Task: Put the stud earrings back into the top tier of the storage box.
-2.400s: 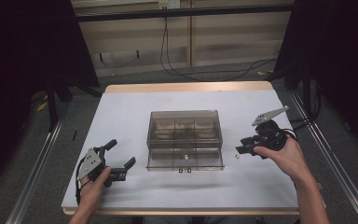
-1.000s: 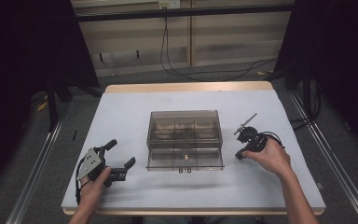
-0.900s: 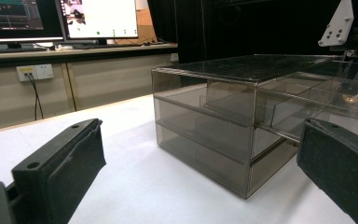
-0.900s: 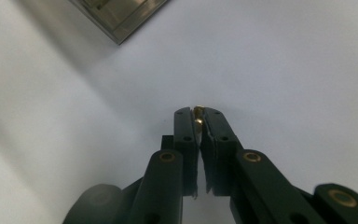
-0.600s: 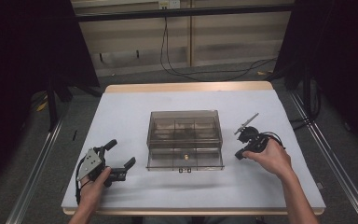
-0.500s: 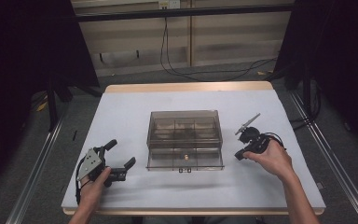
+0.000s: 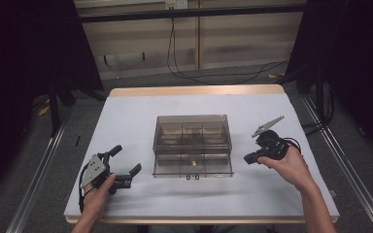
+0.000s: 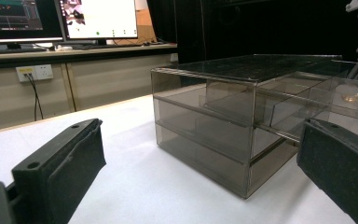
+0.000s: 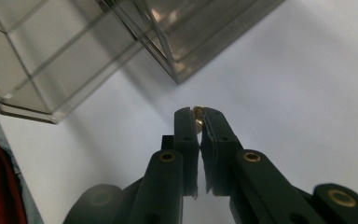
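A smoky clear plastic drawer box [image 7: 192, 127] stands mid-table, with one drawer [image 7: 175, 167] pulled out toward the front. A small brass piece [image 7: 193, 159] lies in that drawer, seen as the brass piece [image 8: 352, 97] through the box wall [image 8: 200, 121]. My right gripper [image 7: 248, 158] is just right of the box, tips low over the table. In its own view the right gripper [image 9: 198, 115] is shut on a small brass part [image 9: 198, 120], beside the box corner [image 9: 172, 70]. My left gripper [image 7: 126, 159] rests open at the front left, apart from the box; the left gripper [image 8: 200, 140] holds nothing.
The white table top [image 7: 136, 111] has a wooden far edge [image 7: 194, 91]. Cables [image 7: 213, 73] lie on the floor behind the table, and metal rails [image 7: 34, 194] run along both sides. Monitors [image 8: 60, 18] stand on a bench beyond the table.
My right gripper dropped and tilted down beside the box's right side 2.4 s ago to 1.0 s ago, then held still. The left gripper and the box have not moved.
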Demonstrator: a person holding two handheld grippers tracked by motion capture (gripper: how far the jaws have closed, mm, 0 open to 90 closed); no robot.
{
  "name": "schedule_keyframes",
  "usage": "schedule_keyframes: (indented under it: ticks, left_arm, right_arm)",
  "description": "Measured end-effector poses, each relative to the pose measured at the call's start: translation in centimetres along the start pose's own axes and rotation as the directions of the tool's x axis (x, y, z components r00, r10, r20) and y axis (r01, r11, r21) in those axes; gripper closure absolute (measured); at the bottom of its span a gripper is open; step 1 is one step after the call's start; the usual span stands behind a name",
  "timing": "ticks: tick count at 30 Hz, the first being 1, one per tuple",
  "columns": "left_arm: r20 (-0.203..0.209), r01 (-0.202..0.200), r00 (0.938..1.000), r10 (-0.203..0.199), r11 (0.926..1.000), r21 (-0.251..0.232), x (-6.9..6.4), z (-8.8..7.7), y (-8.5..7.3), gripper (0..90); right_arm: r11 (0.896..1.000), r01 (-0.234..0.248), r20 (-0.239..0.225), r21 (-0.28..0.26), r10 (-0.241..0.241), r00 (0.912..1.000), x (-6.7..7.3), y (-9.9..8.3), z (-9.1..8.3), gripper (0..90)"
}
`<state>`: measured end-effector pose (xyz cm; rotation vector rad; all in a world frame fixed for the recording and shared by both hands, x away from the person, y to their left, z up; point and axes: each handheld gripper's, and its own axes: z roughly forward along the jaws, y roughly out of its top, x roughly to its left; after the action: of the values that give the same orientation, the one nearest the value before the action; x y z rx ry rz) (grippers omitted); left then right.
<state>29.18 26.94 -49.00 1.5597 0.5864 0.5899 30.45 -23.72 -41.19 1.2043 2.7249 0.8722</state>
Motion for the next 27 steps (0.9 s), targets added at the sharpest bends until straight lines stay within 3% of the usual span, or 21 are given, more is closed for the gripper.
schedule_keyframes:
  ticks: [6,9,17,27]
  left_arm:
    - [-0.002,0.008,1.0,-0.008,1.0,-0.004,0.0,0.0,0.0,0.7]
    - [-0.002,0.007,1.0,-0.007,1.0,-0.004,0.0,0.0,0.0,0.7]
    - [-0.001,0.003,1.0,-0.003,1.0,0.0,0.0,0.0,0.0,0.7]
    - [-0.001,0.003,1.0,-0.003,1.0,0.003,0.0,0.0,0.0,0.7]
  right_arm:
    - [0.998,0.03,-0.02,-0.06,-0.031,0.9993,0.6,0.3,-1.0,85.3]
    - [0.994,0.036,-0.056,-0.101,-0.042,0.9975,0.7,0.5,-1.4,85.3]
    - [0.987,0.052,-0.067,-0.153,-0.063,0.9957,1.5,1.0,-2.7,85.3]
    - [0.967,0.124,-0.073,-0.224,-0.144,0.987,3.2,2.6,-4.4,85.3]
